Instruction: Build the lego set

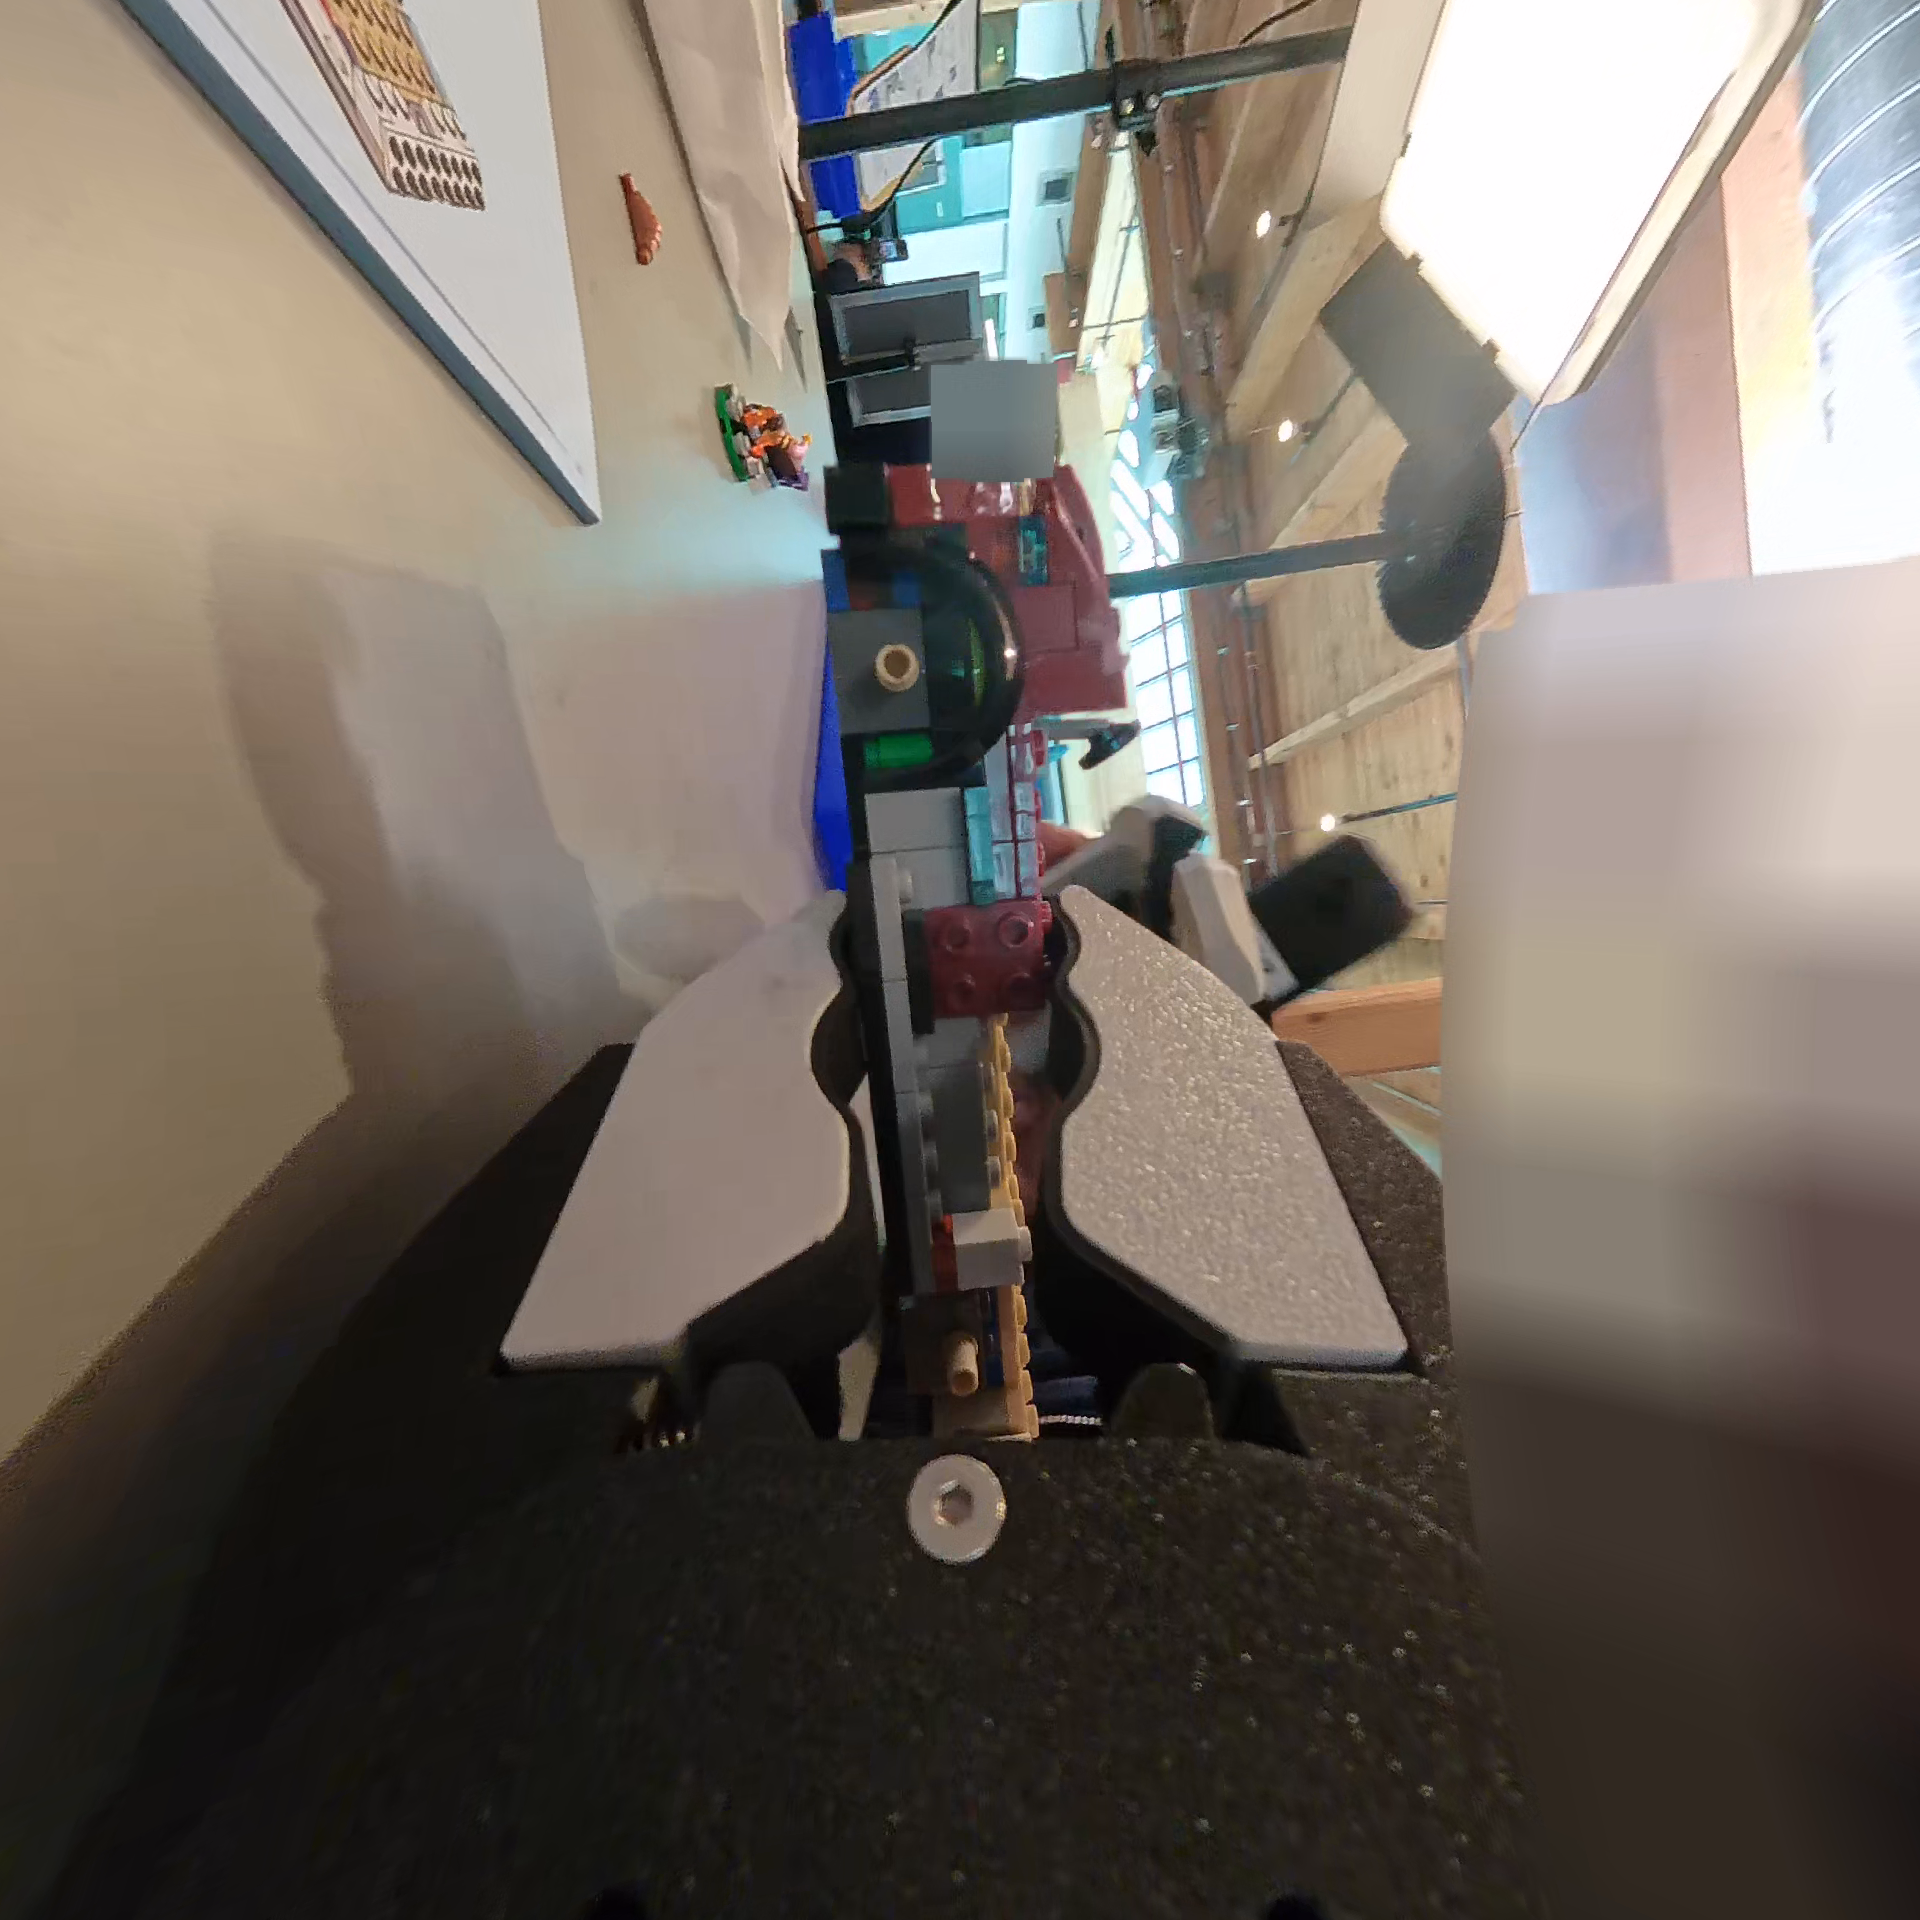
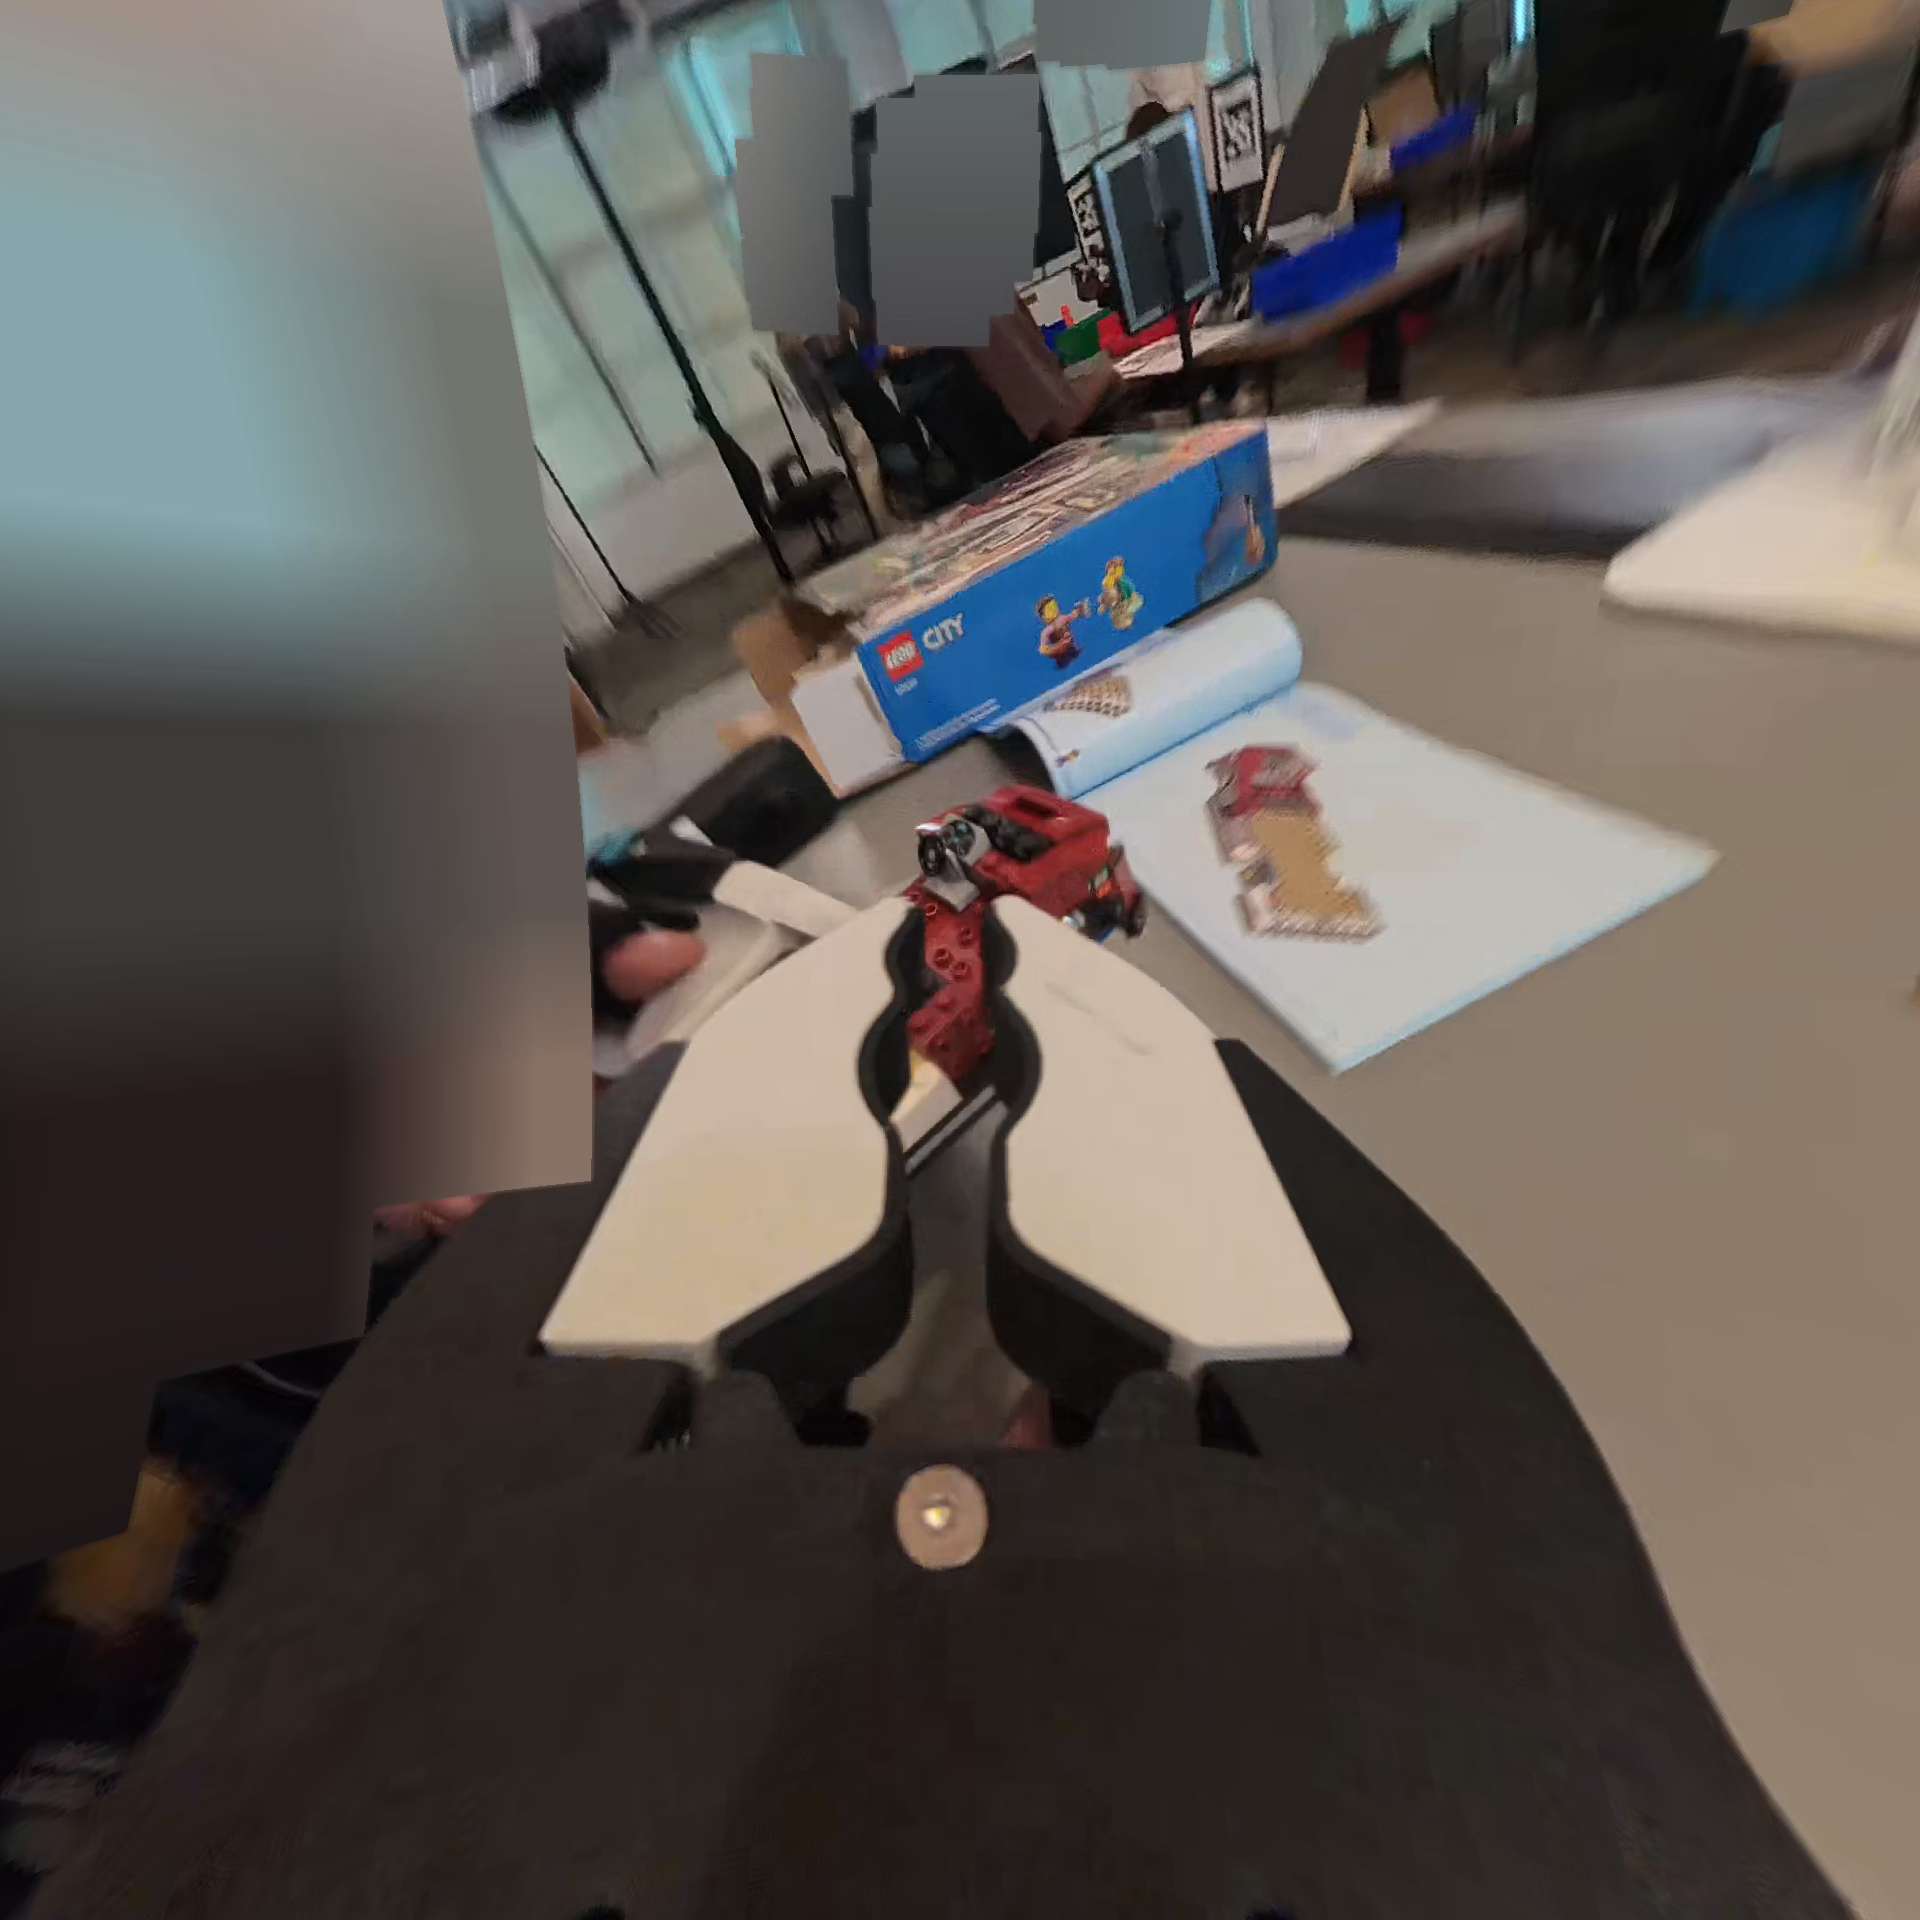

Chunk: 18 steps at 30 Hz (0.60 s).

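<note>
Grippers first: we count two, and both are clamped on the same brick-built truck. Our left gripper [image 1: 951,956] squeezes the truck [image 1: 940,831] at its grey and dark red side, pads pressed on either flank, with the view rolled sideways so the counter [image 1: 260,727] runs up the left of the frame. Our right gripper [image 2: 951,940] is narrowed onto a dark red studded piece at the truck's near end, centre frame, the red cab just beyond. On the counter we see one blue box [image 2: 1060,603] upper middle, one open instruction booklet [image 2: 1403,883] right of centre, and one small minifigure group [image 1: 758,436] upper left.
</note>
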{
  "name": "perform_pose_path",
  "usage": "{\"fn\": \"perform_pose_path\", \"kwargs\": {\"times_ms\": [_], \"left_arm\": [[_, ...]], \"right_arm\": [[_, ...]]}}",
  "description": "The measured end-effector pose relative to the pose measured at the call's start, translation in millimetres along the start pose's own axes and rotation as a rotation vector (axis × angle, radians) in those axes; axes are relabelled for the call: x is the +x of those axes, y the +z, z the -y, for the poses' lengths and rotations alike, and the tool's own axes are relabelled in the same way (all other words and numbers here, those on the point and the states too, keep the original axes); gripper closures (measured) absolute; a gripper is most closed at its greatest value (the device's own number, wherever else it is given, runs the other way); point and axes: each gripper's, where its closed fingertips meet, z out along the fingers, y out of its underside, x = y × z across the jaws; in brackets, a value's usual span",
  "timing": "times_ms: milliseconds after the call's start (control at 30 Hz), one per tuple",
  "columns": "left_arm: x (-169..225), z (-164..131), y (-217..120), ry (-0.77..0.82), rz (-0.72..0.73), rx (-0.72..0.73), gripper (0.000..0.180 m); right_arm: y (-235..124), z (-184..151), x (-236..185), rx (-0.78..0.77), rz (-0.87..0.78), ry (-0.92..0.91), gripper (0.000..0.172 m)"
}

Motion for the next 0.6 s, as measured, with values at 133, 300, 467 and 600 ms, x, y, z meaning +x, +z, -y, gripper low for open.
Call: {"fn": "perform_pose_path", "kwargs": {"times_ms": [133, 300, 467, 600], "left_arm": [[-3, -7, 1, 0.089, 0.08, -0.041, 0.149], [-4, -17, 1, 0.151, 0.14, -0.097, 0.149], [-3, -22, 1, 0.131, 0.13, -0.118, 0.149], [-3, -23, 2, 0.115, 0.124, -0.119, 0.149]], "right_arm": [[6, -9, -17, -0.125, 0.06, -0.394, 0.172], [13, -25, -15, -0.256, 0.087, -0.709, 0.172], [18, -28, -13, -0.277, 0.119, -0.823, 0.172], [22, -28, -7, -0.281, 0.095, -0.806, 0.172]]}}
